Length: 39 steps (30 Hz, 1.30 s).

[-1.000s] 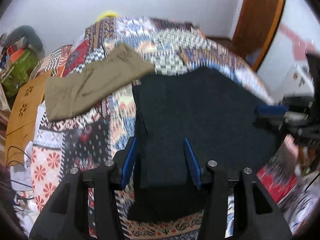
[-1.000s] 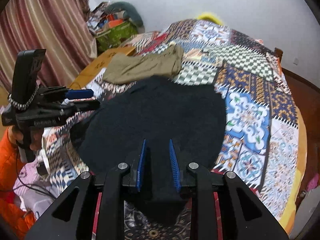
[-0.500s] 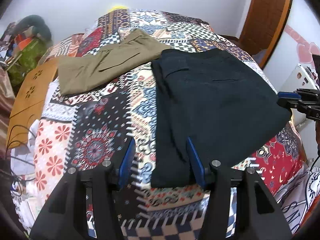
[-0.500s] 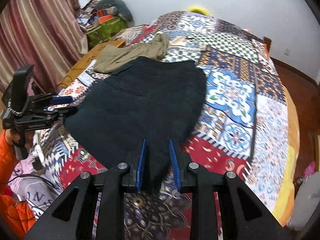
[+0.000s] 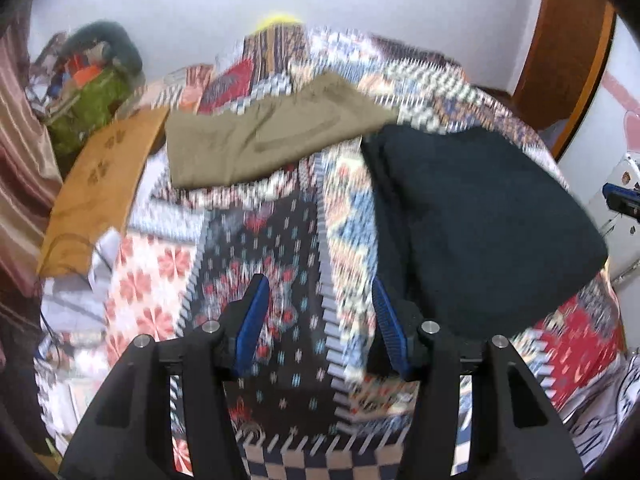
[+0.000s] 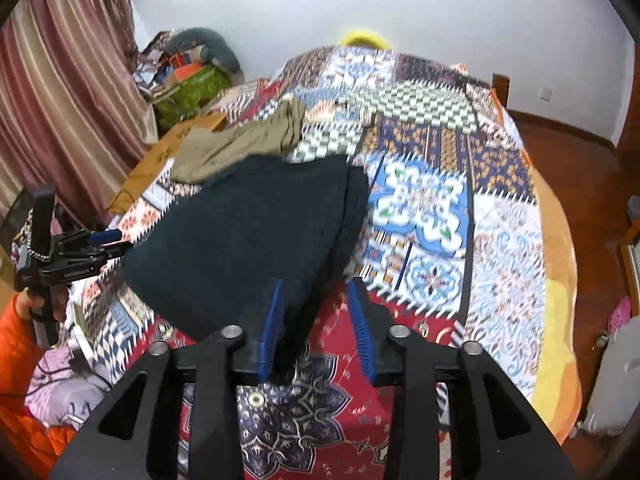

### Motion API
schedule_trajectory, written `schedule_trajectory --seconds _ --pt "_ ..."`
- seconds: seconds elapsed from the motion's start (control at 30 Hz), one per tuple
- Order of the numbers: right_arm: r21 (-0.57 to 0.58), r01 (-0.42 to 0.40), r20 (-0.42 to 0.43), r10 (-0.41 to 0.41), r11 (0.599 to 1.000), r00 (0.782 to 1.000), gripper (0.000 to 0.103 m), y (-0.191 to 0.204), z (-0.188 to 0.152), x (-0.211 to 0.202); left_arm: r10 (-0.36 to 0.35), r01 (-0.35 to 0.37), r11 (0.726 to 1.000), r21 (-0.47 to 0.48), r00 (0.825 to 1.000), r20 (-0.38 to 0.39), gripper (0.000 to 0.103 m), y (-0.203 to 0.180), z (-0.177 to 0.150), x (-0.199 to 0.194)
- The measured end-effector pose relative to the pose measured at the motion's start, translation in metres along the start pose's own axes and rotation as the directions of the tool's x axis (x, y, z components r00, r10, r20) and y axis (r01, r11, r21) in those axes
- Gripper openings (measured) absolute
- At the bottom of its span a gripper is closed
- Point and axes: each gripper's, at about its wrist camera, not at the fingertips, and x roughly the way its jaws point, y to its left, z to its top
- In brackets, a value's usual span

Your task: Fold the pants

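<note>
Left wrist: you look steeply down at the quilt, close, somewhat blurred.
Right wrist: likewise, from the bed's other side.
Shared: the dark pants, mid-frame.

Home bedroom: quilt-covered bed, curtains.

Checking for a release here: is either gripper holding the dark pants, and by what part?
Neither. The left gripper is open over bare quilt. The right gripper is opening; the dark pants' near corner lies between its jaws, unpinched.
</note>
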Motion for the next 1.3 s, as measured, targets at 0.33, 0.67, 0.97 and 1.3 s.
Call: schedule_trajectory --seconds 0.33,0.67,0.97,1.3 --pt "0.026 -0.005 0.002 0.005 1.0 1.0 0.064 0.002 0.009 0.017 -0.087 0.083 0.995 0.058 0.994 0.062 0.072 -0.037 0.046 0.009" --pt "0.113 -0.047 -0.093 0.058 0.993 0.994 0.064 -0.013 0.008 0.064 -0.185 0.185 0.983 -0.015 0.979 -0.081 0.072 -0.044 0.057 0.065" --pt "0.164 -0.106 -0.117 0.126 0.981 0.985 0.079 -0.025 0.014 0.098 -0.245 0.236 0.968 -0.08 0.961 -0.132 0.089 -0.037 0.073 0.105" --pt "0.239 -0.196 -0.151 0.236 0.951 0.96 0.082 -0.036 0.012 0.109 -0.423 0.377 0.897 -0.23 0.884 -0.2 0.091 -0.017 0.066 0.122"
